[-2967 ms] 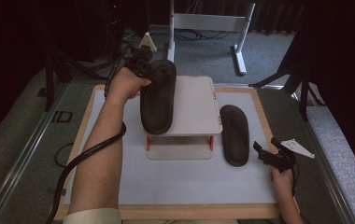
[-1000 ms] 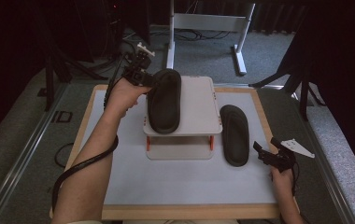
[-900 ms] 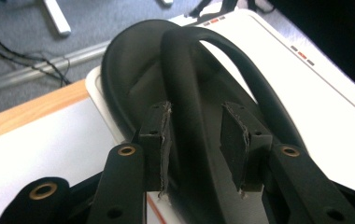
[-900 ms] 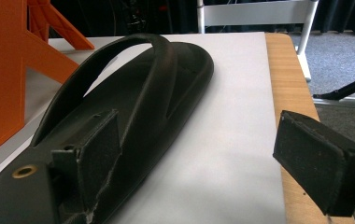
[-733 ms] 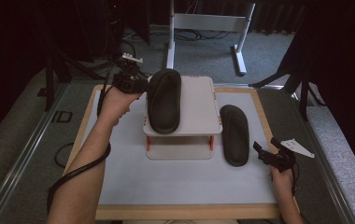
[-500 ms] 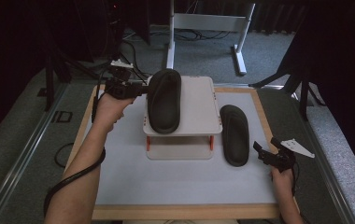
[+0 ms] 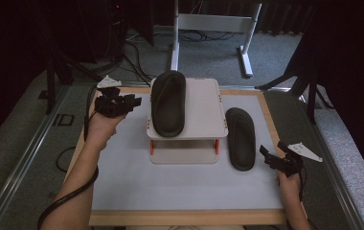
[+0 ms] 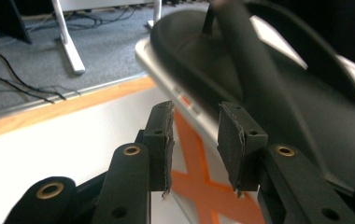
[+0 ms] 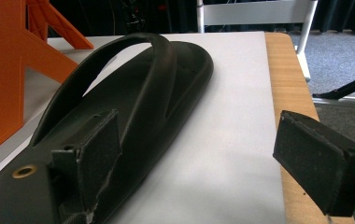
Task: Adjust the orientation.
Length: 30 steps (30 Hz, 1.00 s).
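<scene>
High view: one black sandal (image 7: 168,102) lies lengthwise on the left half of a white raised tray (image 7: 200,108), its far end overhanging the tray's far edge. The tray stands on orange legs (image 7: 152,146) over a white mat (image 7: 137,182) laid on a wood-edged table (image 7: 185,217). A second sandal (image 7: 241,137) lies flat on the mat just right of the tray, apart from it.

Left gripper (image 7: 133,102): held at the mat's far left corner, jaws pointing toward the sandal on the tray, well short of it. Left gripper view: the two pads (image 8: 162,137) stand a narrow gap apart with nothing between them; the jaws have just been closing. Beyond them are the tray's edge (image 8: 166,70), its orange cross-brace (image 8: 199,177) and the sandal (image 8: 278,88) with its strap, blurred.

Right gripper (image 7: 265,154): held low at the mat's right edge, jaws pointing at the near end of the second sandal, just beside it. Right gripper view: the jaws are spread wide and hold nothing; the left pad (image 9: 98,158) sits in front of the sandal's (image 9: 138,88) near end, the right pad (image 9: 318,161) over the table's wooden edge (image 9: 290,79). Whether the left pad touches the sandal cannot be told.

Behind the table, a white frame (image 7: 213,24) stands on grey carpet.
</scene>
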### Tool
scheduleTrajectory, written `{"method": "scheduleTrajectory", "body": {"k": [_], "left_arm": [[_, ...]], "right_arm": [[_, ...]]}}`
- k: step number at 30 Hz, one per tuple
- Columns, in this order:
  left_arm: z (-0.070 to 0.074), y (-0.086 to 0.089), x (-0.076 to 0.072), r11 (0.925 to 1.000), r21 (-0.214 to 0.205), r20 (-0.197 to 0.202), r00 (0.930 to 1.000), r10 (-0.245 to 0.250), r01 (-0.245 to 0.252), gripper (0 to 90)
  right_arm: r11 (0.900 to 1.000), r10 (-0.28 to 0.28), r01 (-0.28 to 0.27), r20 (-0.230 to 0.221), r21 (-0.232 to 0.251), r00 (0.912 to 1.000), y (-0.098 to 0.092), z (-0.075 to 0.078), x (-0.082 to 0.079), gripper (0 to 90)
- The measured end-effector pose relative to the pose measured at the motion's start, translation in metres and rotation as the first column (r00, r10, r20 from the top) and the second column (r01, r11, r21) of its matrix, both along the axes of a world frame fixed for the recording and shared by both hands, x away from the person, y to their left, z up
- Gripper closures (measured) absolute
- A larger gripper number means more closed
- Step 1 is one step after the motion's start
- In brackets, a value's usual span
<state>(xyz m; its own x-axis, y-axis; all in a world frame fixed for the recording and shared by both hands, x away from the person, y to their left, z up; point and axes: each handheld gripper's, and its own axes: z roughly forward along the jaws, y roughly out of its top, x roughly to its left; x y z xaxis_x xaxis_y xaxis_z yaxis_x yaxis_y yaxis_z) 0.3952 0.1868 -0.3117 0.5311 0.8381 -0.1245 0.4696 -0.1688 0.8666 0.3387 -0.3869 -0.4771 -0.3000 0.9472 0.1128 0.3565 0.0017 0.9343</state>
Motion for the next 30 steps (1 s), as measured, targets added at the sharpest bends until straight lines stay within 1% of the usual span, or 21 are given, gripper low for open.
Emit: {"method": "scheduleTrajectory", "body": {"k": [2,3,6,7,11,12,13,15,16,18,20,21,22,23,24,25,26,27,28,29,30], "left_arm": [[-0.006,0.005,-0.003,0.9999,-0.011,0.006,1.0,0.005,-0.005,64.8],[-0.008,0.007,-0.003,0.9997,-0.021,0.001,1.0,0.008,-0.008,64.8],[-0.014,0.012,-0.007,0.9995,-0.027,0.012,0.9998,0.014,-0.013,64.8],[-0.017,0.015,-0.009,0.9992,-0.037,0.013,0.9998,0.017,-0.017,64.7],[-0.029,0.019,-0.015,0.9996,-0.021,0.013,0.9997,0.019,-0.019,64.8],[-0.033,0.021,-0.015,0.9992,-0.037,0.001,0.9999,0.013,-0.013,64.7],[-0.035,0.022,-0.016,0.9989,-0.043,-0.001,0.9999,0.016,-0.016,64.7],[-0.044,0.024,-0.02,0.9986,-0.047,0.001,0.9998,0.022,-0.022,64.7],[-0.046,0.025,-0.022,0.9986,-0.046,0.005,0.9996,0.028,-0.027,64.7],[-0.051,0.028,-0.025,0.9977,-0.066,0.013,0.9998,0.015,-0.014,64.8],[-0.051,0.028,-0.025,0.9977,-0.066,0.013,0.9998,0.015,-0.014,64.7],[-0.061,0.029,-0.032,0.9989,-0.045,0.031,0.9995,0.01,-0.009,63.1],[-0.061,0.029,-0.032,0.9989,-0.045,0.031,0.9995,0.01,-0.009,62.6],[-0.064,0.029,-0.034,0.9993,-0.036,0.035,0.9993,0.011,-0.01,62.6],[-0.071,0.031,-0.038,0.9991,-0.042,0.041,0.9991,0.006,-0.004,62.6],[-0.071,0.031,-0.038,0.9991,-0.042,0.041,0.9991,0.006,-0.004,62.6],[-0.075,0.033,-0.04,0.9992,-0.039,0.043,0.999,0.009,-0.007,62.6],[-0.075,0.033,-0.04,0.9992,-0.039,0.043,0.999,0.009,-0.007,62.6],[-0.083,0.037,-0.045,0.9987,-0.049,0.05,0.9986,0.016,-0.014,62.7],[-0.088,0.039,-0.047,0.9985,-0.054,0.047,0.9988,0.009,-0.006,62.7],[-0.09,0.039,-0.049,0.999,-0.043,0.052,0.9985,0.017,-0.015,62.7]], "right_arm": [[1.0,0.0,0.0,-0.002,0.0,1.0,0.0,0.0,0.0,14.1],[1.0,0.0,0.0,-0.002,-0.001,1.0,0.0,0.0,0.0,14.1],[1.0,0.0,0.0,-0.002,-0.002,1.0,0.0,0.0,0.0,14.1],[1.0,0.0,0.0,-0.002,-0.002,1.0,0.0,0.0,0.0,14.1],[1.0,0.001,-0.001,-0.002,-0.001,1.0,0.0,0.0,0.0,14.1],[1.0,0.001,-0.001,-0.003,0.0,1.0,0.0,0.0,0.0,14.1],[1.0,0.001,-0.001,-0.003,0.0,1.0,0.0,0.0,0.0,14.1],[1.0,0.001,-0.001,-0.004,-0.001,1.0,0.0,0.0,0.0,14.1],[1.0,0.002,-0.002,-0.005,-0.002,1.0,0.0,0.0,0.001,14.1],[1.0,0.001,-0.001,-0.004,-0.002,1.0,0.0,0.0,0.0,14.2],[1.0,0.002,-0.002,-0.004,-0.001,1.0,0.0,0.0,0.0,14.2],[1.0,0.002,-0.002,-0.004,-0.001,1.0,0.0,0.0,0.001,14.1],[1.0,0.002,-0.002,-0.004,-0.001,1.0,0.0,0.0,0.001,14.1],[1.0,0.002,-0.002,-0.004,0.0,1.0,0.0,0.0,0.0,14.1],[1.0,0.001,-0.001,-0.003,0.002,1.0,0.0,0.0,0.0,14.1],[1.0,0.002,-0.002,-0.003,0.002,1.0,0.0,0.0,0.001,14.1],[1.0,0.002,-0.002,-0.003,0.002,1.0,0.0,0.0,0.001,14.1],[1.0,0.002,-0.002,-0.003,0.002,1.0,0.0,0.0,0.001,14.1],[1.0,0.002,-0.002,-0.004,0.0,1.0,0.0,0.0,0.001,14.1],[1.0,0.002,-0.002,-0.004,-0.001,1.0,0.0,0.0,0.001,14.1],[1.0,0.003,-0.003,-0.004,-0.001,1.0,0.0,0.0,0.001,14.1]]}}
